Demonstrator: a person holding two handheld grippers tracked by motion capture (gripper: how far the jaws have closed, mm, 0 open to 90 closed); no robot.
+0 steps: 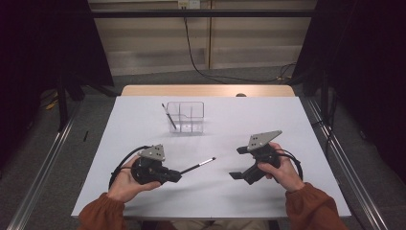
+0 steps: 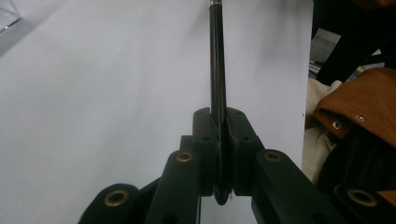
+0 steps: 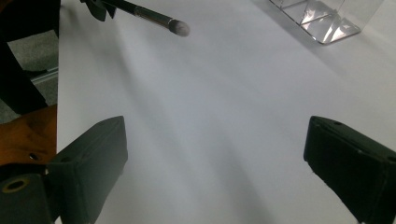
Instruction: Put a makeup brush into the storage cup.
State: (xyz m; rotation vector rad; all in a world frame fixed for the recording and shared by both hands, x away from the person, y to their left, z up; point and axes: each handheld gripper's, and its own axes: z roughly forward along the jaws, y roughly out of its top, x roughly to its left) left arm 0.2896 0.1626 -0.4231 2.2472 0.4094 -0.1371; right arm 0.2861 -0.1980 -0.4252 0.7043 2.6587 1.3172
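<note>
Left gripper (image 1: 178, 175), a black two-jaw tool with a grey three-cornered plate on top, is clamped on a slim black makeup brush with a silver ferrule (image 1: 198, 166). In the left gripper view the jaws press against the brush handle (image 2: 217, 70) from both sides, near its rear end. The brush projects from the jaws toward the middle of the white rectangular table (image 1: 143, 115), raised off the surface, with its tip between the two grippers. In the right gripper view the soft grey tip (image 3: 179, 28) appears at the upper left.

Right gripper (image 1: 239, 163), of the same black construction, rests in the person's right hand with its jaws spread wide and nothing between them.

Farther back on the table stands a clear plastic compartmented organiser (image 1: 186, 116), well apart from both grippers. A second slim dark brush (image 1: 168, 116) leans tilted at its left side.
</note>
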